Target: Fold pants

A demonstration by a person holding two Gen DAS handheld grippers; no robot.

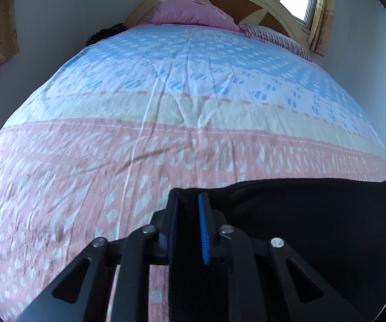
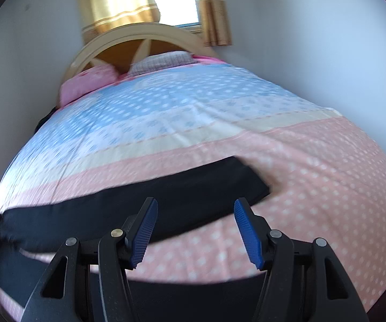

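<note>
The black pants [image 1: 313, 214] lie on the pink part of the bed sheet, low and to the right in the left wrist view. My left gripper [image 1: 189, 201] is shut on an edge of that dark fabric, which fills the narrow gap between the blue pads. In the right wrist view the pants [image 2: 139, 193] stretch as a long black band from the far left to just right of the middle. Over this band hovers my right gripper [image 2: 195, 204], open, with nothing pinched between its blue pads [image 2: 248, 230]. That view is blurred.
The bed sheet [image 1: 166, 102] runs from pink through a yellow band to blue. A pink pillow [image 1: 193, 13] and a striped pillow [image 1: 276, 37] rest against the arched headboard [image 2: 144, 32]. A window with gold curtains [image 2: 117, 2] is behind it. Walls flank the bed.
</note>
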